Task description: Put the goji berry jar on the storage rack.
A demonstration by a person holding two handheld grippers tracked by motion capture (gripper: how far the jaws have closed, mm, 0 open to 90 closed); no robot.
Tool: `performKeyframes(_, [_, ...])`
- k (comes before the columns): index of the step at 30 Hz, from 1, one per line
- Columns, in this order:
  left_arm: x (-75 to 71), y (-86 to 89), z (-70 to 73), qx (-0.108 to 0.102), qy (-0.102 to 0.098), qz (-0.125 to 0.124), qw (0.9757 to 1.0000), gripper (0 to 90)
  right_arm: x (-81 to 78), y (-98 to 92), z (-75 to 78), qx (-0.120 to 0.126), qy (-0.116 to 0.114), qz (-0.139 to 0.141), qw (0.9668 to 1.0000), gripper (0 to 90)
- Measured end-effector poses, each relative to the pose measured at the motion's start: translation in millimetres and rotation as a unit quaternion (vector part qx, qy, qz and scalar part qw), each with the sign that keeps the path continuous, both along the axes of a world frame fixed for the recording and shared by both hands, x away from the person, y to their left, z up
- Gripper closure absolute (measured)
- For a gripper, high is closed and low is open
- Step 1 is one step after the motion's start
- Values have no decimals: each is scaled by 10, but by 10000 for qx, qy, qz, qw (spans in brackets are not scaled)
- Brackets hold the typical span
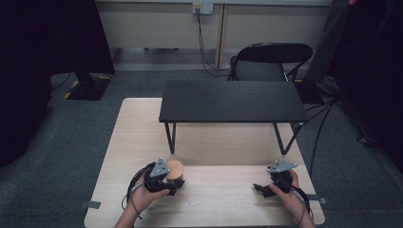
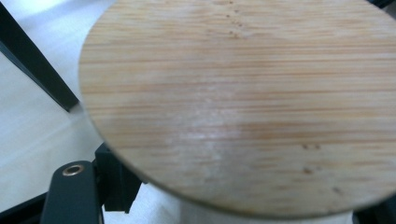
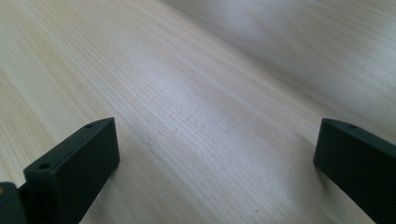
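A: Two grippers sit low in the frame. Left gripper (image 1: 164, 183), lower left of centre, is against the bamboo-lidded jar (image 1: 174, 172). Its own view has the bamboo lid (image 2: 243, 102) across nearly the whole frame, with one black jaw at the lower left beside a pale body under the lid.

B: Clenched on it?

A: Cannot tell. One jaw is beside the body and the other is hidden by the lid. No contact visible either way.

B: Right side?

A: Right gripper (image 1: 266, 189), lower right, is released: jaws spread wide over bare table (image 3: 196, 107), nothing between them.

B: Risks?

A: My reading: the lid overhangs the body, so a jaw rising along the side could catch the rim and pop the lid or tilt the jar. A one-sided push could slide or topple it. The cable (image 1: 132, 192) trailing from the left gripper could snag.

B: Room to move?

A: The jar stands well in from the table's near edge (image 1: 204, 224). Open wood lies between the two grippers. Farther up frame, the black shelf (image 1: 232, 101) stands on the table, its legs (image 1: 171, 137) just beyond the jar; a lift toward it must clear the front edge. The chair (image 1: 271, 59) sits beyond, off the table.
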State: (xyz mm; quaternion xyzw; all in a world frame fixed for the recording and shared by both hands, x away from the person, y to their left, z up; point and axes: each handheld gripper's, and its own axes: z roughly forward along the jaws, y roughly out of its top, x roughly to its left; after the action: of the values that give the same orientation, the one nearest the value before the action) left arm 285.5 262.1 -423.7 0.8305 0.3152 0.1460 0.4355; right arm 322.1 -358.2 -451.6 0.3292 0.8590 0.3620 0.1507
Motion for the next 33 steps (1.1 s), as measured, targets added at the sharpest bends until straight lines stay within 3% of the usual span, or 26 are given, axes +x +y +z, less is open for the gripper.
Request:
performKeyframes(4, [38, 14, 190, -143, 9, -63, 9999, 255, 0, 0, 0, 0, 0, 0, 10000, 0])
performKeyframes(14, [106, -30, 502, -126, -47, -220, 9997, 255, 0, 0, 0, -1, 1, -1, 10000, 0])
performKeyframes(18, [145, -75, 660, -10, -107, -261, 9996, 255, 0, 0, 0, -1, 1, 0, 10000, 0])
performKeyframes(26, [254, -115, 913, -171, -165, -362, 9991, 255, 0, 0, 0, -1, -1, 0, 10000, 0])
performKeyframes(33, [354, -185, 1120, -149, -221, -427, 9987, 255, 0, 0, 0, 0, 1, 0, 10000, 0])
